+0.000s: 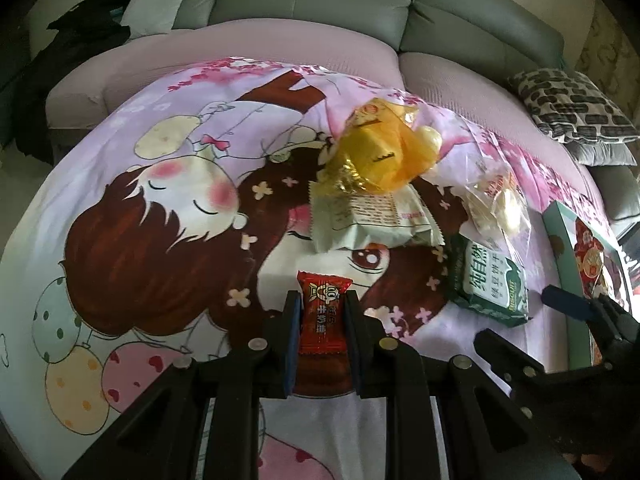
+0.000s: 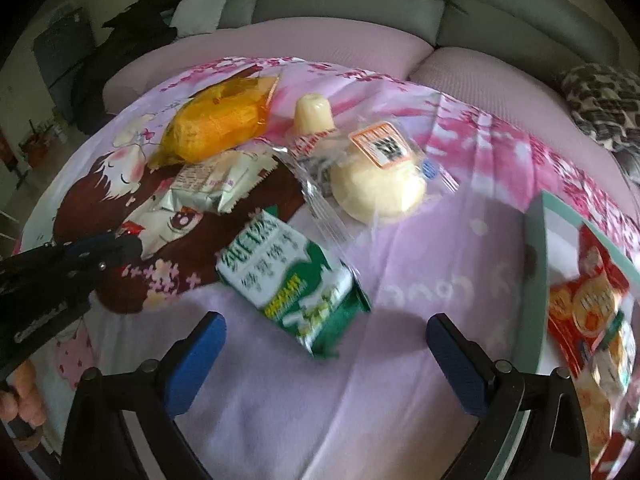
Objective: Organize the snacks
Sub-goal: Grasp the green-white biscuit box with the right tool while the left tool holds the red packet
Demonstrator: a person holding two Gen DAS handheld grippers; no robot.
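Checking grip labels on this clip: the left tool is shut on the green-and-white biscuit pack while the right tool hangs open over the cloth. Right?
Not quite. The left tool is shut on the small red candy, as the left wrist view shows. The green-and-white biscuit pack lies loose on the cloth; the right tool does hang open.

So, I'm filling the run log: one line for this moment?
left hand-held gripper: shut on red candy | right hand-held gripper: open, above green biscuit pack | teal box: red snack packs inside
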